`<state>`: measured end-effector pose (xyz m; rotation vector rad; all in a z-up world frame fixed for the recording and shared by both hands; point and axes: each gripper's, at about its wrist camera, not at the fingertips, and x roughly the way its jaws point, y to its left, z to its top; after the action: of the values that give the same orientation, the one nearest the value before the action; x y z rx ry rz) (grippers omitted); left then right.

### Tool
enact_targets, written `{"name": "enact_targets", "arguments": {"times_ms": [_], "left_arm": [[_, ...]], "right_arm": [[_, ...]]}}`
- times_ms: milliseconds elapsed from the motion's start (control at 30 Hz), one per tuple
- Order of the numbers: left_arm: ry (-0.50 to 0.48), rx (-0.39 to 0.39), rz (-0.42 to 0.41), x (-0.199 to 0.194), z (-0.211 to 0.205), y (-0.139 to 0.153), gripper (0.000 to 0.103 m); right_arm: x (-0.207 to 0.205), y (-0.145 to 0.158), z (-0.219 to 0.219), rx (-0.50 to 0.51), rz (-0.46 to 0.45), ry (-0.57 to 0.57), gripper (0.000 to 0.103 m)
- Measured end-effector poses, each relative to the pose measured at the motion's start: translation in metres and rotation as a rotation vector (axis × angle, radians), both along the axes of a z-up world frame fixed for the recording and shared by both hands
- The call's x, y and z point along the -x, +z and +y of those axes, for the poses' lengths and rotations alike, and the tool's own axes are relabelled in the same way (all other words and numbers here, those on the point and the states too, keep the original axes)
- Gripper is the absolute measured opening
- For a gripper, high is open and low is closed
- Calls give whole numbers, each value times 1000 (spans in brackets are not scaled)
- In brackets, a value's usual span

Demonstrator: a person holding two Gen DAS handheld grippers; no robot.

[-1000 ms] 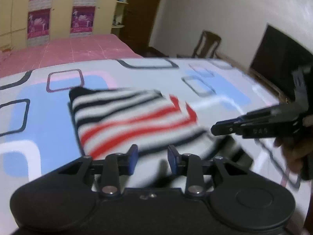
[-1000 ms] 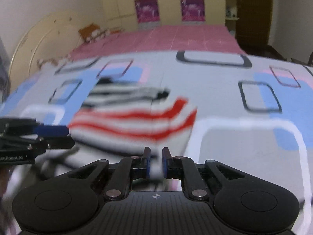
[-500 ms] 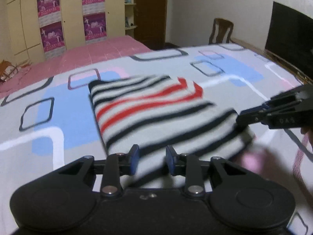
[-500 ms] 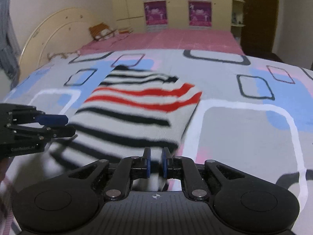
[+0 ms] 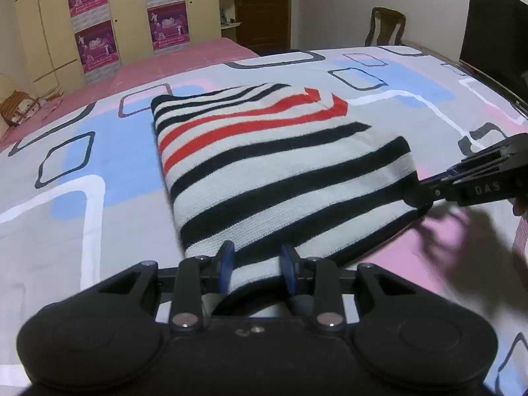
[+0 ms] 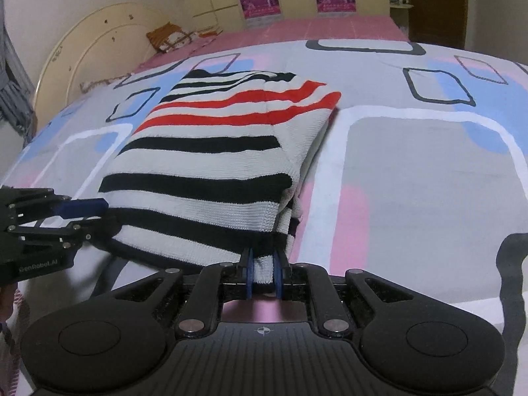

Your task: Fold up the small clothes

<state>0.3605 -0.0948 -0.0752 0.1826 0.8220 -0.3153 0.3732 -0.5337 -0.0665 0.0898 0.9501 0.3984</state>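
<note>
Blue-padded fingers of the right gripper are seen clamped on the near edge of the folded striped sweater, a bunch of white knit being pinched between them. On the left gripper, the fingers are held apart, with the sweater's near corner lying in the gap; whether the pads touch the cloth cannot be told. From the left wrist view, the right gripper is seen at the sweater's right corner. The sweater, banded in black, white and red, is laid folded on a bed sheet printed with grey, blue and pink rounded rectangles. Beyond it a pink bedspread is spread, and purple posters are fixed to yellow wardrobe doors. A wooden chair is set by the far wall.
</note>
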Motion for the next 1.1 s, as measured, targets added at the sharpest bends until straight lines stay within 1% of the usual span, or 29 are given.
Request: {"name": "enact_targets", "arguments": {"times_ms": [33, 67, 100, 133, 167, 233, 300, 400, 433, 500, 533, 600, 667, 767, 833, 900, 967, 1000, 1033, 1100], "left_arm": [[15, 9, -7, 0, 1, 6, 36], [41, 17, -26, 2, 4, 12, 65], [76, 22, -64, 4, 8, 17, 100], [97, 26, -93, 5, 11, 21, 102], [110, 32, -95, 2, 14, 23, 101], [139, 71, -58, -10, 22, 22, 100], [166, 148, -27, -23, 31, 20, 99], [225, 290, 60, -48, 49, 10, 95], [245, 329, 87, -56, 53, 6, 94], [281, 373, 132, -71, 61, -3, 89], [293, 394, 155, -76, 64, -7, 89], [308, 445, 192, -85, 67, -16, 93], [311, 453, 204, -91, 68, -19, 95], [320, 472, 213, -99, 68, -21, 94], [317, 484, 220, -107, 66, -23, 90], [315, 503, 230, -114, 66, -24, 84], [315, 521, 242, -121, 64, -26, 81], [317, 516, 244, -124, 62, -27, 80], [315, 502, 243, -126, 59, -26, 80], [300, 453, 229, -127, 50, -23, 72]], "right_arm": [[0, 5, -3, -11, 0, -4, 14], [1, 12, -8, -40, -4, -22, 28], [2, 19, -14, -67, -23, -54, 78], [6, 26, -21, -102, -73, -85, 92], [6, 30, -29, -145, -108, -91, 92], [-6, 30, -37, -174, -75, -121, 88], [-22, 26, -47, -232, -42, -148, 86], [-52, 11, -60, -363, 57, -175, 86], [-61, 4, -63, -399, 89, -184, 81], [-78, -7, -69, -449, 142, -198, 75], [-85, -12, -72, -475, 167, -203, 74], [-94, -18, -77, -508, 196, -208, 74], [-103, -24, -81, -528, 217, -214, 74], [-111, -30, -83, -555, 235, -201, 73], [-117, -29, -80, -548, 234, -177, 72], [-122, -30, -72, -534, 230, -154, 72], [-125, -29, -64, -512, 225, -132, 63], [-127, -29, -59, -494, 224, -124, 58], [-128, -28, -56, -477, 219, -117, 54], [-130, -25, -50, -440, 213, -103, 45]]}}
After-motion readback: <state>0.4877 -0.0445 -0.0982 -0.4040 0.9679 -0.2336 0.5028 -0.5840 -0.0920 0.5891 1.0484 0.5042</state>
